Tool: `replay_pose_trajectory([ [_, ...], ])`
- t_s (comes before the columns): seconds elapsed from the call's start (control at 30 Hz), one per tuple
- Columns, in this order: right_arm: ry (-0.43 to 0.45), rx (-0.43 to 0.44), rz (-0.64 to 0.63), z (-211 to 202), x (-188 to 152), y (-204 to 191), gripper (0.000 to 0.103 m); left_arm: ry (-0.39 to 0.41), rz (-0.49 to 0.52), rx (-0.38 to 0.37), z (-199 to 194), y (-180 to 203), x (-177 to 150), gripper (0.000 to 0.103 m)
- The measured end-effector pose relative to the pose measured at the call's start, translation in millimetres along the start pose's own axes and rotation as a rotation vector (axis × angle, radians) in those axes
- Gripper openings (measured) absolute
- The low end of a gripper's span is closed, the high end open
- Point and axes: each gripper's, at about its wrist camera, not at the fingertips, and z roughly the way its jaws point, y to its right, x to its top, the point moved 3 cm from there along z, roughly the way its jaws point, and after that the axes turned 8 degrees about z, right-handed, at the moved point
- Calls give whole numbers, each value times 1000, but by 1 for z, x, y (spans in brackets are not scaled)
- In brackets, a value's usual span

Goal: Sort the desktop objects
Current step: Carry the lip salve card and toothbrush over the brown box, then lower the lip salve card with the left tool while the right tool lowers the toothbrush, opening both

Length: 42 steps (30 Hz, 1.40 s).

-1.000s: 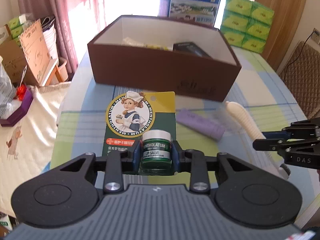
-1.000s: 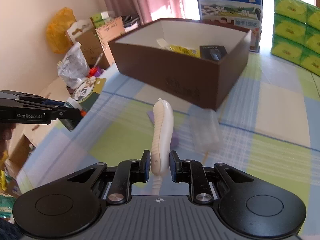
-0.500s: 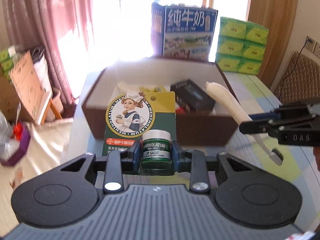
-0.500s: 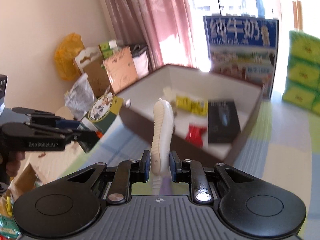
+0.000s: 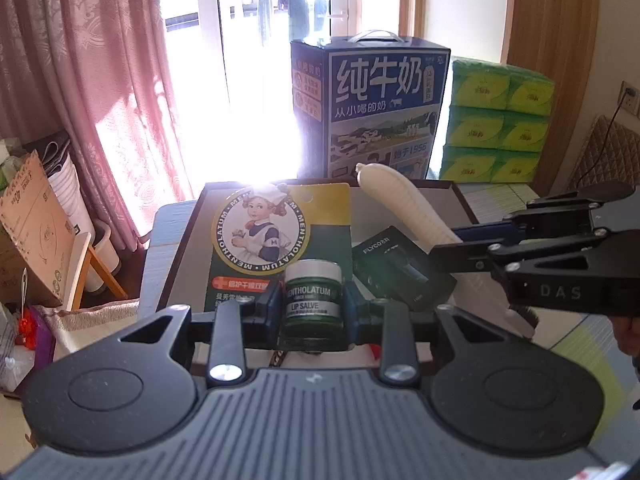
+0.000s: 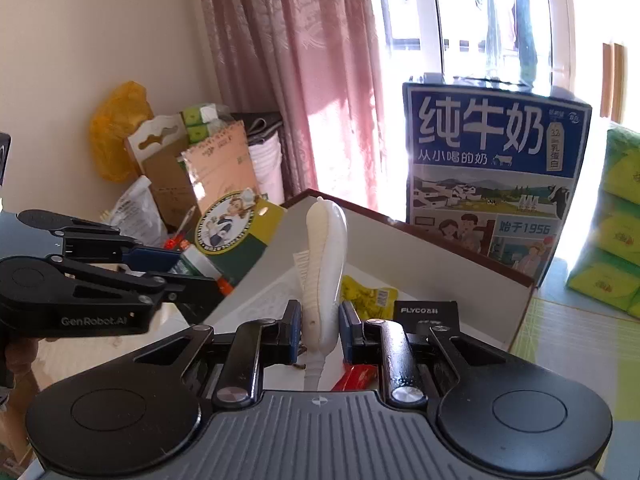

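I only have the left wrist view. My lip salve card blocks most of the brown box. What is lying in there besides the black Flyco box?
Observer: From the right wrist camera, a yellow packet lies on the floor of the brown box, beside the black Flyco box.
Operator: Anything else?
Observer: A small red item shows low down, just behind the right gripper; what it is I cannot tell.
Operator: How is the right gripper holding the white brush?
Observer: Its jaws are shut on the white brush near the lower end of the handle, which stands upright over the box.
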Motion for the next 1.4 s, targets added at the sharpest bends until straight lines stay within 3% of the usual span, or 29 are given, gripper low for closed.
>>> replay_pose_trajectory([
  [0.37, -81, -54, 99, 66, 0, 30, 17, -68, 21, -18, 72, -8, 10, 28],
  [0.6, -117, -76, 141, 88, -3, 40, 17, -117, -28, -68, 107, -14, 7, 28],
  [0.73, -128, -80, 155, 96, -2, 42, 17, -143, -36, -56, 123, -17, 5, 28],
  [0.97, -138, -84, 171, 103, -1, 43, 17, -136, -25, -59, 124, -24, 9, 41],
  [1.4, -147, -132, 158, 113, -3, 42, 20, -156, -45, -33, 118, -39, -1, 43],
])
